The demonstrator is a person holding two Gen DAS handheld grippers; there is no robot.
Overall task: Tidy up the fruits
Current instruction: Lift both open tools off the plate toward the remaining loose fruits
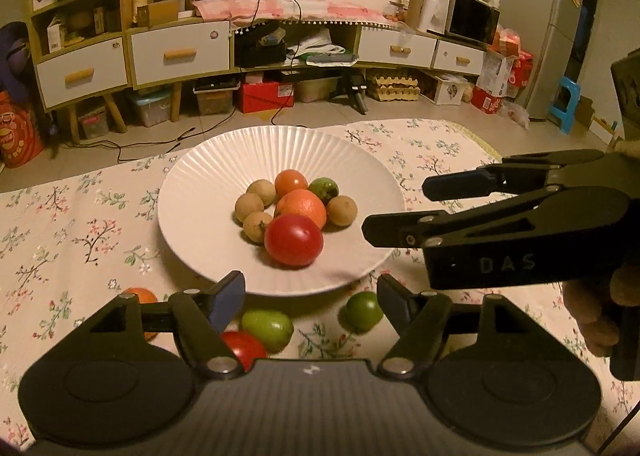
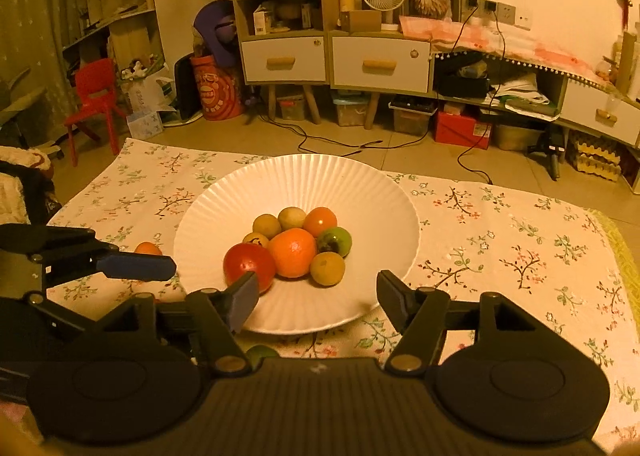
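Observation:
A white ribbed plate (image 1: 192,183) (image 2: 376,207) holds a red tomato (image 1: 294,240) (image 2: 246,262), an orange (image 1: 302,207) (image 2: 292,252), a small orange tomato (image 1: 291,181), a green fruit (image 1: 325,189) (image 2: 336,242) and several brown longans (image 1: 250,207) (image 2: 327,268). My left gripper (image 1: 310,288) hangs open over the plate's near rim with nothing between its fingers. My right gripper (image 2: 316,288) is open too, empty, at the near rim; the left wrist view shows it (image 1: 400,207) coming in from the right. On the cloth before the plate lie two green fruits (image 1: 268,328) (image 1: 363,311), a red tomato (image 1: 244,348) and an orange (image 1: 140,296) (image 2: 148,248).
The plate stands on a floral tablecloth (image 1: 60,223) (image 2: 520,248). In the right wrist view a blue finger (image 2: 136,266) of my left gripper reaches in from the left. Behind the table are a tiled floor, white-drawered cabinets (image 1: 180,51), a red chair (image 2: 96,95) and a fridge (image 1: 560,23).

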